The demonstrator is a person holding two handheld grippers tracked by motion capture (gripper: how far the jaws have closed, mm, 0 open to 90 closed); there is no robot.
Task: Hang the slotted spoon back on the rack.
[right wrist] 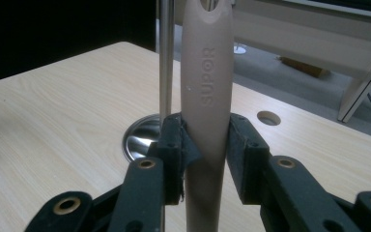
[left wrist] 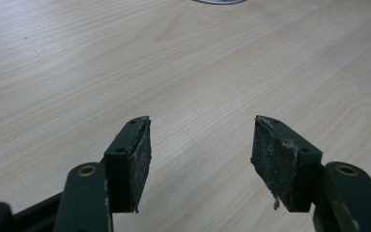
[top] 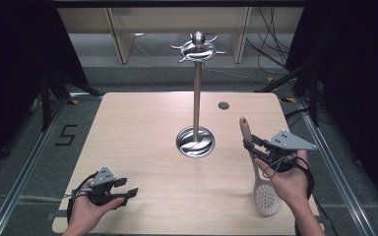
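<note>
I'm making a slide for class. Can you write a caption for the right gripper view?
Right gripper clamped on a beige SUPOR spoon handle, the steel stand behind.

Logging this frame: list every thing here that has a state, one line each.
Skimmer: lifted by its handle, bowl end low near the table.
Right gripper: shut on the skimmer handle.
Left gripper: open, nothing between the jaws, low over the table.
Rack: upright, hooks bare.
</note>
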